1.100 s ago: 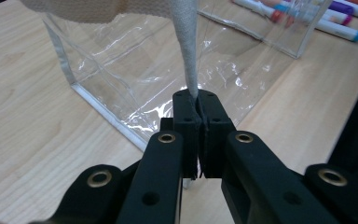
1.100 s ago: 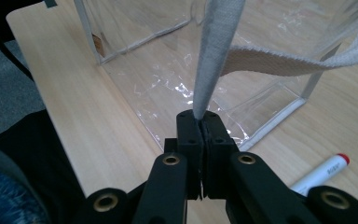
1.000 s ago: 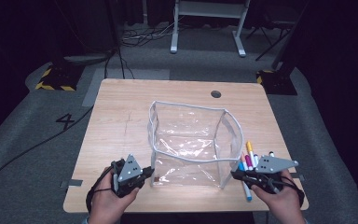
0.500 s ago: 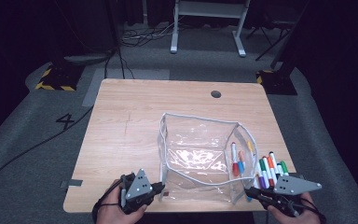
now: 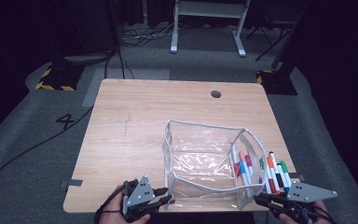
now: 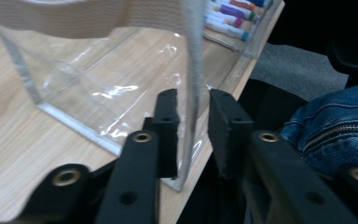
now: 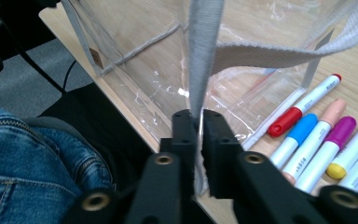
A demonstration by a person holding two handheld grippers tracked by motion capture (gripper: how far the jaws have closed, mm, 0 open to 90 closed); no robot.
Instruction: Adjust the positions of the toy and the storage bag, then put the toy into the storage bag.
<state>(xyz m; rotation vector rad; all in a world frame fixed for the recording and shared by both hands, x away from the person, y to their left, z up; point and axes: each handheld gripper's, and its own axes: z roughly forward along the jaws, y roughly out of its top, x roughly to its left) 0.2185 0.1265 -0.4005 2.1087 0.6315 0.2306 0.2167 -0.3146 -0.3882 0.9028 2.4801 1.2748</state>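
Note:
A clear plastic bag (image 5: 205,163) with grey strip edging stands open-topped on the wooden table (image 5: 135,121), near the front edge. Several coloured markers (image 5: 275,172) lie at its right side, some seen through the clear wall. My left gripper (image 5: 168,195) is at the bag's front left corner. Its jaws have just been opening and now stand apart around the grey edge (image 6: 193,100), not pressing it. My right gripper (image 5: 256,199) is at the front right corner. Its jaws have also just been opening, but still pinch the grey strip (image 7: 199,116). Markers (image 7: 317,135) lie just right of it.
The bag's front wall sits almost on the table's front edge, with the person's jeans (image 6: 335,121) just below. A round cable hole (image 5: 216,94) is at the back of the table. Cables, a striped block (image 5: 56,79) and stand legs (image 5: 205,28) are on the floor behind.
Both grippers dragged the bag right and toward the front edge. The markers, first bunched by the right gripper, now lie spread at the bag's right side. The left jaws have parted.

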